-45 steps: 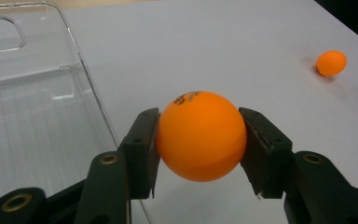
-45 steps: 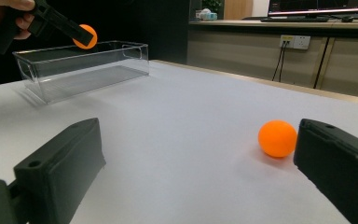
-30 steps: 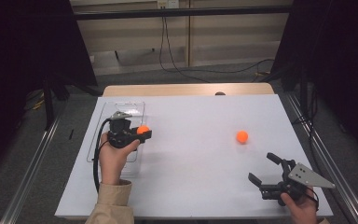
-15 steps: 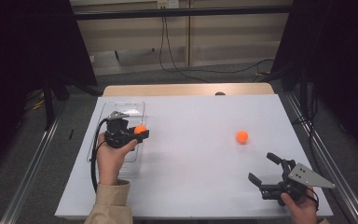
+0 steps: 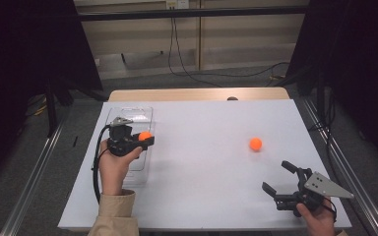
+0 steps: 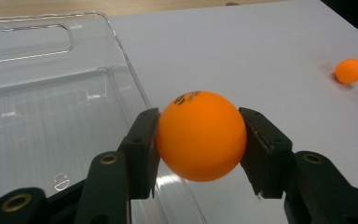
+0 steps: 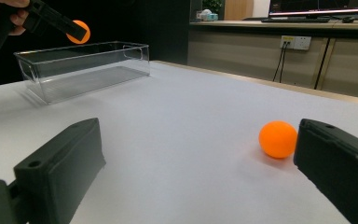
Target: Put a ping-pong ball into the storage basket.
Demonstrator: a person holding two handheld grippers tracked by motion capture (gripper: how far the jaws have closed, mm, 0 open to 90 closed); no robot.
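Observation:
An orange ball (image 5: 144,135) (image 6: 200,135) is pinched between the two black pads of my left gripper (image 5: 146,139) (image 6: 199,142), which is shut on it. The ball hangs above the right-hand rim of a clear plastic tray (image 5: 128,115) (image 6: 51,107) (image 7: 84,65), which has nothing in it. A second orange ball (image 5: 256,143) (image 6: 350,71) (image 7: 278,139) lies loose on the white table (image 5: 202,162), right of centre. My right gripper (image 5: 275,176) (image 7: 200,158) rests low near the front right corner, open, with the loose ball a little beyond its jaws.
A wooden strip (image 5: 197,94) runs along the table's far edge. Metal rails (image 5: 34,172) flank the table on both sides, and cables (image 5: 187,59) lie on the floor behind it. A wide stretch of bare tabletop separates the tray from the loose ball.

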